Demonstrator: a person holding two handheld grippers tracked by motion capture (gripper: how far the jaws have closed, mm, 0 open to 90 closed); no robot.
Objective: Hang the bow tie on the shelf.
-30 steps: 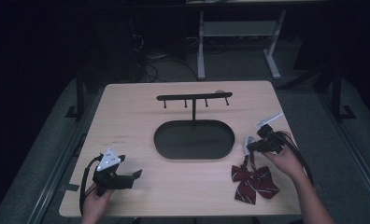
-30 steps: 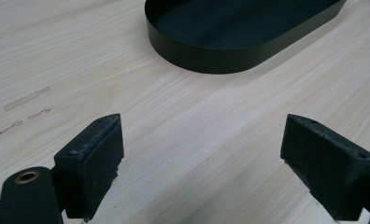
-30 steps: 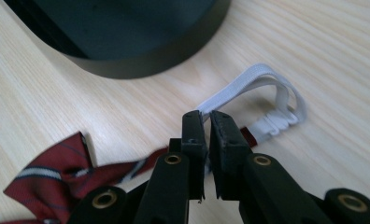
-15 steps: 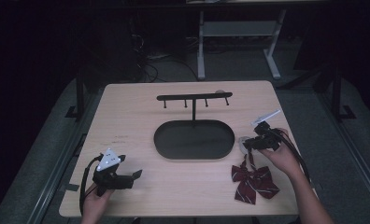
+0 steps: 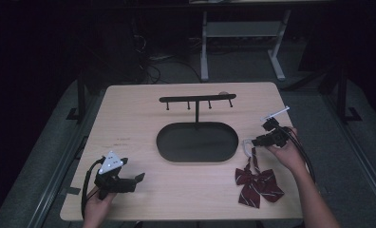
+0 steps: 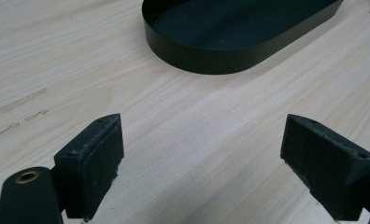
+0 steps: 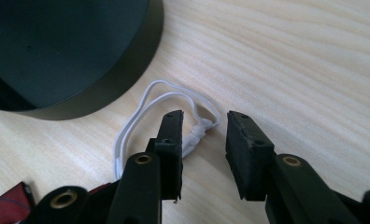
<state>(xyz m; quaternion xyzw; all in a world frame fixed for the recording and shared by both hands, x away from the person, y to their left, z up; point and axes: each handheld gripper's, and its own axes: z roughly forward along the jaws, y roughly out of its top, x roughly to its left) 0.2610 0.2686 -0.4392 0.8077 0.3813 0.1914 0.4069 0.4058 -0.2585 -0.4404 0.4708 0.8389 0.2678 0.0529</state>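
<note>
A dark red striped bow (image 5: 258,183) lies on the table's near right, with a corner of the bow (image 7: 8,207) at the edge of the right gripper view. Its white elastic loop (image 5: 248,145) runs toward the black oval tray (image 5: 197,141). My right gripper (image 5: 258,141) stands over the loop's far end, open. In the right gripper view the gripper (image 7: 205,116) has the loop (image 7: 164,100) and its knot lying between the jaws, unclamped. My left gripper (image 5: 137,178) rests at the near left, and the left gripper view shows the gripper (image 6: 204,126) wide open over bare wood.
From the tray rises a post with a black hook bar (image 5: 197,99) carrying several pegs. The tray wall (image 6: 220,56) is ahead of the left gripper and the tray wall (image 7: 136,60) is just left of the loop. The table (image 5: 129,123) has bare wood at left and front.
My right gripper has shifted slightly away from the bow toward the far end of the elastic loop. The left gripper has stayed put.
</note>
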